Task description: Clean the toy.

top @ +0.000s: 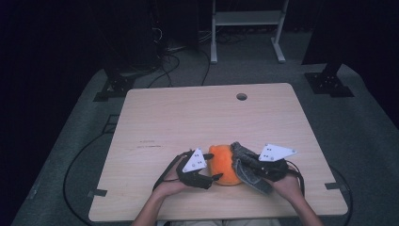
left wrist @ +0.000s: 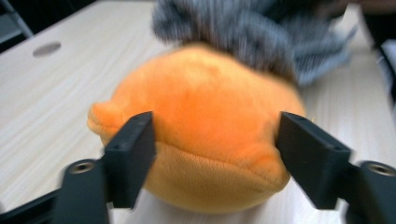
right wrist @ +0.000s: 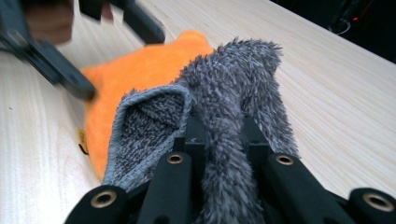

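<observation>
The orange plush toy (top: 225, 165) lies near the table's (top: 188, 117) front edge, bare wood beyond. The left gripper (top: 214, 178) straddles it, jaws apart; the right gripper (top: 242, 162) clamps a grey fuzzy cloth (top: 247, 165) draped against it.

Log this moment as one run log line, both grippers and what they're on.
left gripper: jaws open around orange plush toy | right gripper: jaws shut on grey fuzzy cloth | table

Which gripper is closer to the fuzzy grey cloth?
Right. The right gripper is clamped shut on the fuzzy grey cloth. The left gripper sits on the far side of the round orange plush toy, jaws open around it.
</observation>
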The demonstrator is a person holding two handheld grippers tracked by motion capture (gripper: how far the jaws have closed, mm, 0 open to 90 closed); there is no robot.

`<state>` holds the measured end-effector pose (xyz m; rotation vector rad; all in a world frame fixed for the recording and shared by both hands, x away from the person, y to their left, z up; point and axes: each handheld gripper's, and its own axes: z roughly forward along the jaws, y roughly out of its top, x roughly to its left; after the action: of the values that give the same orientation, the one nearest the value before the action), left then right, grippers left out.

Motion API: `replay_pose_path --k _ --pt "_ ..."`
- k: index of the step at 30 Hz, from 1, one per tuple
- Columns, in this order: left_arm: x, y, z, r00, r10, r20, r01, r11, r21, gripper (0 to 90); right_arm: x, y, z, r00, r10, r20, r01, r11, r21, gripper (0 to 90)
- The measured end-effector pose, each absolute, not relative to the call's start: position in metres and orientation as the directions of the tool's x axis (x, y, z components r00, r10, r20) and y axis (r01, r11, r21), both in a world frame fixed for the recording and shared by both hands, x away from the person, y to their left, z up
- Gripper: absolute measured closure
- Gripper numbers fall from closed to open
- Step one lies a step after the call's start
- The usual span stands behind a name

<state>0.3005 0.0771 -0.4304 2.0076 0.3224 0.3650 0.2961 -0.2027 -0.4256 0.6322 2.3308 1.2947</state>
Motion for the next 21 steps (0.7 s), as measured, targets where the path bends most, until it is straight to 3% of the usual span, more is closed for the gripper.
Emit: replay_pose_path --k 3,5,13,18,21 --pt "0.298 0.069 -0.432 0.907 0.384 0.172 0.043 -0.491 0.870 30.2 0.290 -0.189 -0.423 -0.845 0.517 -0.136 0.144 0.465 0.873 76.8" --pt "0.300 0.070 -0.438 0.907 0.390 0.159 0.068 -0.509 0.858 32.2 0.287 -0.181 -0.421 -0.846 0.506 -0.169 0.121 0.490 0.863 76.8" --pt "0.302 0.074 -0.440 0.904 0.404 0.137 0.100 -0.512 0.853 34.1 0.299 -0.216 -0.431 -0.809 0.580 -0.091 0.232 0.458 0.858 76.8" --pt "0.306 0.080 -0.443 0.899 0.423 0.117 0.127 -0.507 0.852 34.0 0.291 -0.210 -0.423 -0.842 0.530 -0.102 0.176 0.448 0.876 76.7" --pt "0.308 0.083 -0.443 0.899 0.424 0.108 0.134 -0.502 0.854 33.9 0.294 -0.211 -0.428 -0.845 0.528 -0.090 0.192 0.455 0.870 76.7"
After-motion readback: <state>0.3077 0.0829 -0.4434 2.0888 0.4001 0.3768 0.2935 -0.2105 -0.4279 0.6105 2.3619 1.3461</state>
